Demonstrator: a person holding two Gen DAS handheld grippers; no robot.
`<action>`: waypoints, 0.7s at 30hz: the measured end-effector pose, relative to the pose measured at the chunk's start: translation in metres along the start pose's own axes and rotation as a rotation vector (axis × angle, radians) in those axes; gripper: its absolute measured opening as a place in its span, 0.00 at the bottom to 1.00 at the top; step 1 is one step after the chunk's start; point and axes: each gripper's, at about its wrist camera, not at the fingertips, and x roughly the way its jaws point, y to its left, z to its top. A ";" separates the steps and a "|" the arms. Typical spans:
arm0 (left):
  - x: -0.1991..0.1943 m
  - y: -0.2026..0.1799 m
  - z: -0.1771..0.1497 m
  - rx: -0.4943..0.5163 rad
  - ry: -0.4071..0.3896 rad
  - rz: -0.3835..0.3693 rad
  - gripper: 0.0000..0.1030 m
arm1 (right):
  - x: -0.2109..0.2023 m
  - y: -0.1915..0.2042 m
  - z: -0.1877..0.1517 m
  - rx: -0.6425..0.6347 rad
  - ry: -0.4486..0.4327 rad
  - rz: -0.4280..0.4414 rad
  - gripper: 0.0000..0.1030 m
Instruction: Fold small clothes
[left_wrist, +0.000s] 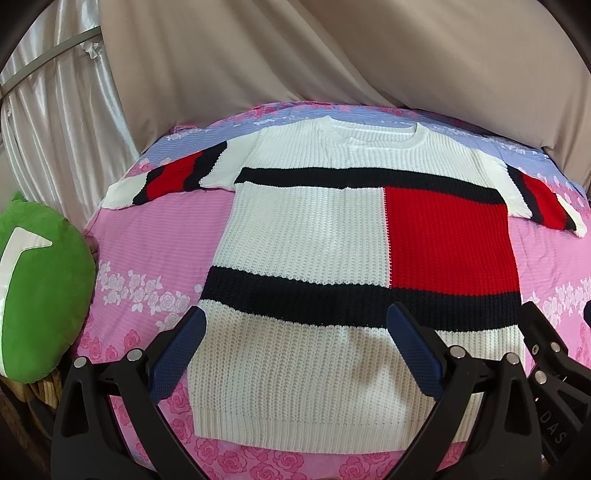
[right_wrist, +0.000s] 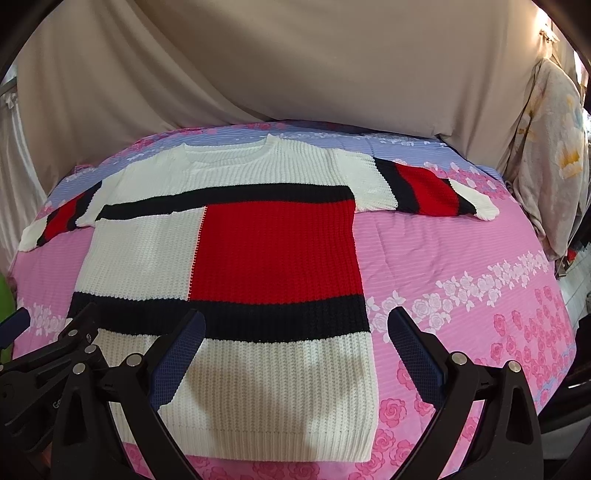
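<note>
A pink bedsheet printed with roses covered the bed, and on it one knit sweater lay flat, front up, both sleeves stretched out to the sides — white with a red block and dark navy bands. Its neckline pointed away from the cameras and its ribbed hem lay nearest them. A beige draped cloth hung behind the bed, and one green cushion sat off the bed's left edge.

Two grippers hovered side by side above the hem end. The left gripper stood over the sweater's lower white panel, toward its left side, its jaws spread wide and holding nothing. The right gripper hung over the lower right corner — one blue pad above the white knit, the other out over the bare sheet — also spread wide, empty. Whether any pad touched the fabric could not be told. Each gripper's edge showed in the other's view.
</note>
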 end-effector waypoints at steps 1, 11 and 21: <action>0.000 0.000 0.000 0.000 0.001 0.000 0.93 | 0.000 -0.001 0.000 0.001 0.001 0.000 0.95; 0.001 -0.001 -0.002 0.001 0.003 0.002 0.93 | 0.001 -0.001 -0.001 -0.003 0.006 0.001 0.95; 0.001 -0.001 -0.001 0.002 0.003 0.002 0.93 | 0.001 -0.001 -0.001 -0.002 0.005 0.000 0.95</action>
